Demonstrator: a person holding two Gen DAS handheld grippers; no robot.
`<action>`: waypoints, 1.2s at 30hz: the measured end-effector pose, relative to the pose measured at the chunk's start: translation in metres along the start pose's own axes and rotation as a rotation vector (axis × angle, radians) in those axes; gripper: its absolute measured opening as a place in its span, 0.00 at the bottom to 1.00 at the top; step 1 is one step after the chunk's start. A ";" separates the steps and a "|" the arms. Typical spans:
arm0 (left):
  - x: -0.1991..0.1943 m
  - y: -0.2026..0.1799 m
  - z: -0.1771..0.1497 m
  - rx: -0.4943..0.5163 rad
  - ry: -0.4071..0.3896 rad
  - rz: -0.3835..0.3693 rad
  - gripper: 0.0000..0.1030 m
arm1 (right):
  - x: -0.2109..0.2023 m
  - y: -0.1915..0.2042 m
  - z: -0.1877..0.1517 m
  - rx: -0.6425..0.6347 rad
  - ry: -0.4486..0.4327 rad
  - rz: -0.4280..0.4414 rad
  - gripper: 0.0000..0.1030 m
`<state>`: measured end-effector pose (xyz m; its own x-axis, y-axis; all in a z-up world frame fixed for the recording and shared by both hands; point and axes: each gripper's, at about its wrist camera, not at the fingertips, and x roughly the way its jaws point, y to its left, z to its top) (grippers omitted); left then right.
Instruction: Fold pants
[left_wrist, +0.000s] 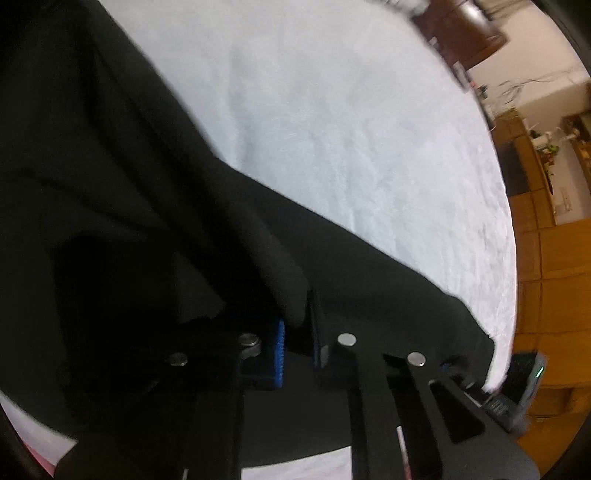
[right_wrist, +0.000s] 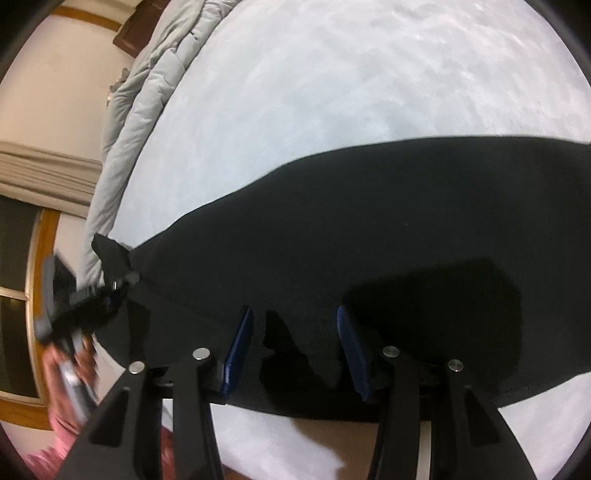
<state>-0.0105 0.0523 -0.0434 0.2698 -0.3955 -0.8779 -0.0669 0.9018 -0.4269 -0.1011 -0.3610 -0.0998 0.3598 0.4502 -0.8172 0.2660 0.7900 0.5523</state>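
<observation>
While the left claw (left_wrist: 295, 332) pinches a raised fold of the black pants (right_wrist: 369, 229), which stretch lengthwise along the bed's (right_wrist: 332, 92) near edge, the right claw (right_wrist: 295, 350) hangs spread directly over them.

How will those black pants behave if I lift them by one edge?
Probably floppy: the black pants bunch into soft folds where the left tongs pinch them. Likely light, draping flat on the white bedspread. Probably not slippery; the matte cloth holds.
</observation>
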 end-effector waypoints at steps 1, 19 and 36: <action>-0.010 -0.002 -0.016 0.025 -0.053 0.006 0.07 | -0.002 -0.002 -0.001 0.005 0.005 0.008 0.47; -0.017 0.012 -0.087 0.007 -0.212 -0.041 0.09 | 0.009 -0.026 -0.023 0.233 0.087 0.235 0.57; -0.001 0.031 -0.077 -0.030 -0.136 -0.068 0.16 | 0.017 -0.037 -0.024 0.254 0.031 0.202 0.25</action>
<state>-0.0867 0.0675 -0.0724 0.4026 -0.4265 -0.8100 -0.0717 0.8674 -0.4924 -0.1261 -0.3727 -0.1375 0.4014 0.6027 -0.6897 0.4081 0.5564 0.7238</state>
